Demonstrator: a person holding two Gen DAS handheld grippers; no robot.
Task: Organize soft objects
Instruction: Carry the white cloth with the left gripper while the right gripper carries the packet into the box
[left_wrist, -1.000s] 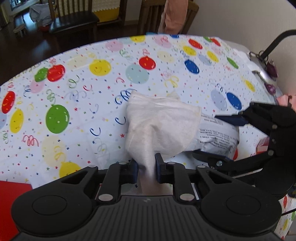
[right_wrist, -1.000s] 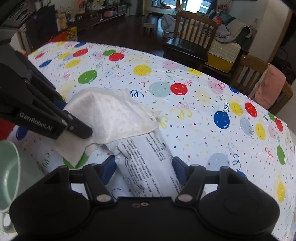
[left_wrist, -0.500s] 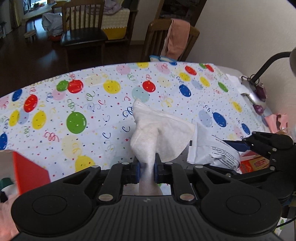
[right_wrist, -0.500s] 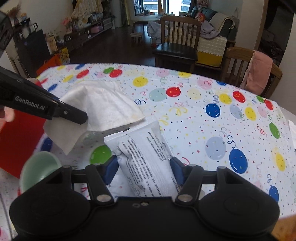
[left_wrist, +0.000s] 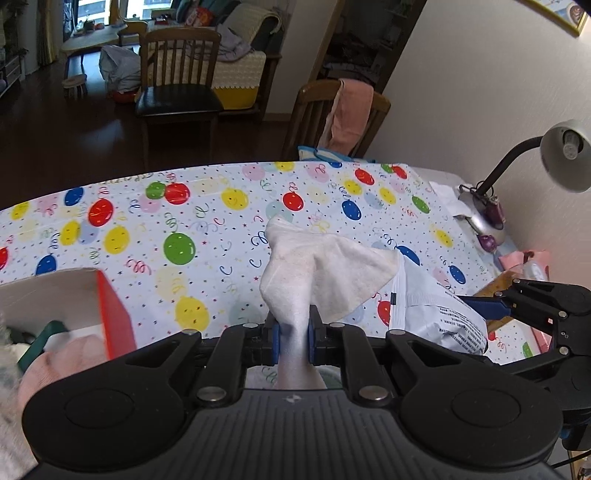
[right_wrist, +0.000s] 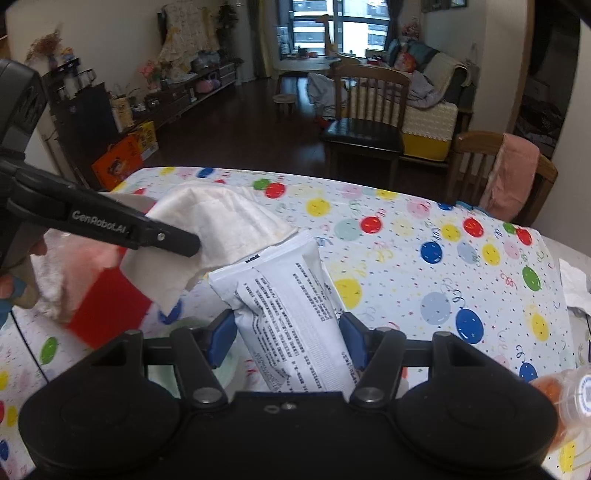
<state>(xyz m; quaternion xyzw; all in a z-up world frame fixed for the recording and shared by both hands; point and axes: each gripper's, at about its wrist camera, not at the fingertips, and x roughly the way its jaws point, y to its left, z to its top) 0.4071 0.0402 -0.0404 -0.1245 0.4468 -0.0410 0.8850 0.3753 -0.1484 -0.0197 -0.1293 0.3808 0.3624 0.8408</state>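
Left claw (left_wrist: 293, 338) clamped on one white wipe (left_wrist: 325, 266), blue pads pinching its bunched lower end at frame centre; sheet fans upward and to the right, held off the counter (left_wrist: 221, 236). Right claw (right_wrist: 286, 338) gripping one white wipe pack (right_wrist: 295, 317) between both blue pads, bottom centre of the right wrist view; pack's long axis runs away from the camera, sealed end pointing up-left toward the wipe's edge, printed text side up. In the left wrist view the same pack (left_wrist: 436, 314) sits at right, just beside the wipe, with the right claw (left_wrist: 491, 306) coming in from the right edge. Left claw (right_wrist: 173, 243) crosses the left side of the right wrist view, in front of the wipe (right_wrist: 221, 225). One red box (left_wrist: 110, 314) lower left, open top, blurred soft items inside. One desk lamp (left_wrist: 561, 155) upper right. Two wooden chairs beyond the counter, one (left_wrist: 343, 110) draped with a pink cloth. Balloon-print cover on counter.
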